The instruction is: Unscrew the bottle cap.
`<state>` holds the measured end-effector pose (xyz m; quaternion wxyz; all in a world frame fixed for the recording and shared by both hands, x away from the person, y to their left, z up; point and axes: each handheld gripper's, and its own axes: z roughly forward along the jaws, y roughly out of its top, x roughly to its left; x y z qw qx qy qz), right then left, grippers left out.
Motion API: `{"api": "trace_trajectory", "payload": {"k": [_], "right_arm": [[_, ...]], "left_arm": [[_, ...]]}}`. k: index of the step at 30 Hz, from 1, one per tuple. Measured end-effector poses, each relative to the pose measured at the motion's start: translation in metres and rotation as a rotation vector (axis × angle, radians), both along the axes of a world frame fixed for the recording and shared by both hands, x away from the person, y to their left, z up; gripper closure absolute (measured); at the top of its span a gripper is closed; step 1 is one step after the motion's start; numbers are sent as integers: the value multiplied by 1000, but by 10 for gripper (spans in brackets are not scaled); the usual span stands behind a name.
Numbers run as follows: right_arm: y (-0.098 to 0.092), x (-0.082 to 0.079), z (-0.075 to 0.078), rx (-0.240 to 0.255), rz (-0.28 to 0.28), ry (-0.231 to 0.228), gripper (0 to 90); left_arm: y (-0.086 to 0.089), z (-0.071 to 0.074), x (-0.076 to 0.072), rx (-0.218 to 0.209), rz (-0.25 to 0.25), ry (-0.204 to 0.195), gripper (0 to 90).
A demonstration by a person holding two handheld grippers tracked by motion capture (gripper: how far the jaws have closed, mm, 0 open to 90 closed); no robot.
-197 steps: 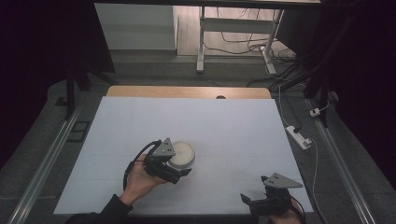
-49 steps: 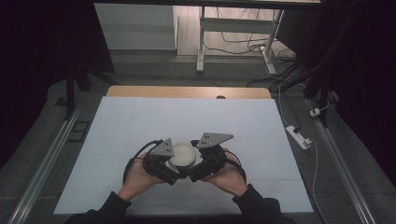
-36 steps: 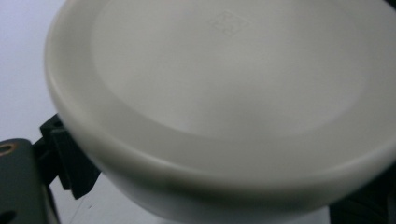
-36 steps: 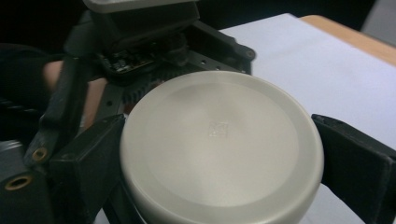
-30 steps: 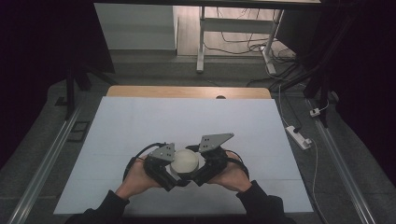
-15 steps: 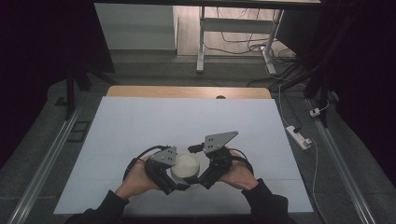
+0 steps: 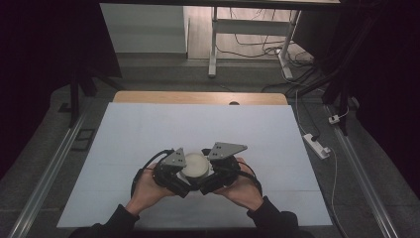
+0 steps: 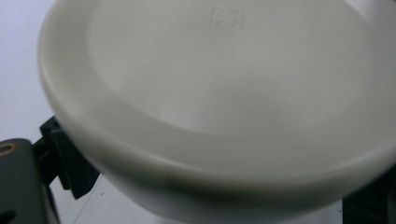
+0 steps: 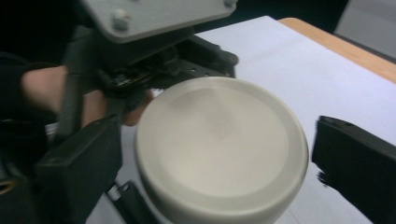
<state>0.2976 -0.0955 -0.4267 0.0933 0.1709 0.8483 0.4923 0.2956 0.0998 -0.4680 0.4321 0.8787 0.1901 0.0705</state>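
- Grippers stand closer to the person than half a second ago; the left gripper (image 7: pixel 171 172) and right gripper (image 7: pixel 220 171) have slid back with the tub (image 7: pixel 196 165) between them, and much earlier the right one lay apart at the near right edge.
- Table (image 7: pixel 148 124) carries a pale sheet across nearly its whole top, with a strip of bare wood along the far edge; dark floor, metal rails and black drapes surround it.
- Desk frame (image 7: pixel 214 39) stands beyond the table, cables looped on the floor behind it.
- Power strip (image 7: pixel 316 145) lies on the floor just off the table's right side, well apart from the work.
- Tub is a round white container, lid on, in the near middle of the sheet, both grippers pressed against its sides.
- Left gripper's jaws sit wide around the tub (image 8: pixel 224 107), flanking its wall.
- Right gripper's jaws also stand wide on either side of the tub (image 9: pixel 219 149); whether they squeeze it I cannot tell.
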Motion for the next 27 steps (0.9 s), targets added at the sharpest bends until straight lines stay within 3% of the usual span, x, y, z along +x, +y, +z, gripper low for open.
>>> {"api": "trace_trajectory", "payload": {"k": [7,9,12,14,15,18,21,24,27], "right_arm": [[1,-1,-4,-2,7,-6,67],[1,-1,-4,-13,20,-10,68],[-1,0,-3,-15,87,30,69],[-3,2,-3,-8,110,38,70],[-5,4,-2,4,151,65,70],[-7,4,-2,6,193,69,70],[-10,3,-1,-3,279,67,70],[-11,3,-2,-10,331,68,70],[-11,3,-2,-17,342,66,70]], "left_arm": [[-4,1,-3,-9,-3,2,69],[-4,2,-3,0,-35,-1,69],[-2,1,-2,-23,-114,13,69],[-1,1,-2,-22,-137,14,69],[-1,1,-2,-27,-172,17,69],[-1,2,-3,-30,-209,18,69],[-1,2,-5,-23,-280,16,69],[-2,1,-6,-16,-303,13,69],[-3,0,-7,-6,-311,11,68]]}}
